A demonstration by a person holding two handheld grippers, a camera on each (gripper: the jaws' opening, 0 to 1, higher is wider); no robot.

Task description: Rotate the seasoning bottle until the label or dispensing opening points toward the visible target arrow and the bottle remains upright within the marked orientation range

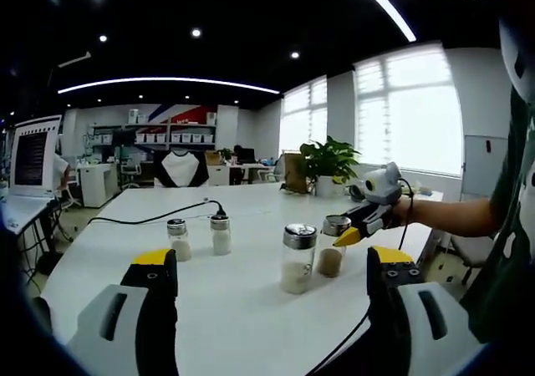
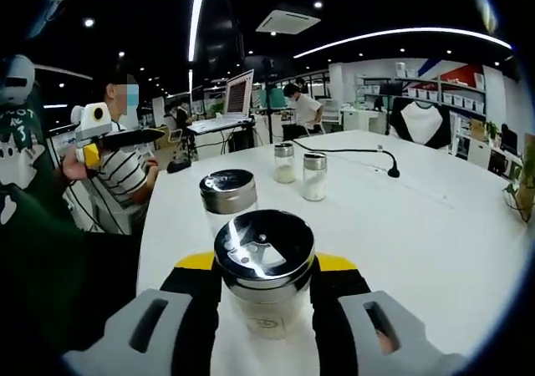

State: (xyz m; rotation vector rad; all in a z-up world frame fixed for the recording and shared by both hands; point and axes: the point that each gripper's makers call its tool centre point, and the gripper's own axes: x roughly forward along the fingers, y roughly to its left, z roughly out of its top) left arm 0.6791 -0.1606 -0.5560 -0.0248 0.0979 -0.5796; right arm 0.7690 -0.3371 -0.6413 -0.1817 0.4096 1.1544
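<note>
Right gripper view: the right gripper point(image 2: 264, 297) has its fingers point(image 2: 201, 297) on either side of a seasoning bottle point(image 2: 264, 271), seemingly clamped on its glass body, though the contact itself is hard to make out.
Seasoning bottle: stands upright on the white surface point(image 2: 418, 226) near its edge, steel lid with small holes facing the camera, pale contents at the bottom; its lower part is cut off between the fingers.
Left gripper view: the left gripper point(image 1: 272, 284) hangs above the surface with its yellow-tipped fingers point(image 1: 155, 276) wide apart and nothing between them.
Same bottle from the left: brownish contents, steel cap point(image 1: 336, 225), with the right gripper's yellow tips touching its side.
Neighbours: a second bottle point(image 2: 228, 199) stands just behind the held one in the right gripper view; in the left gripper view it sits just beside it.
Small shakers: a pair of shakers point(image 1: 199, 237) stands close together, well apart from the two bottles.
Cable: a black cable point(image 1: 150, 218) runs across the surface behind the shakers.
Surroundings: a potted plant point(image 1: 330, 160) at the far edge, a monitor point(image 1: 33, 154) to one side, seated people at desks beyond.
Hard to make out: any label or arrow mark cannot be told at this size.
</note>
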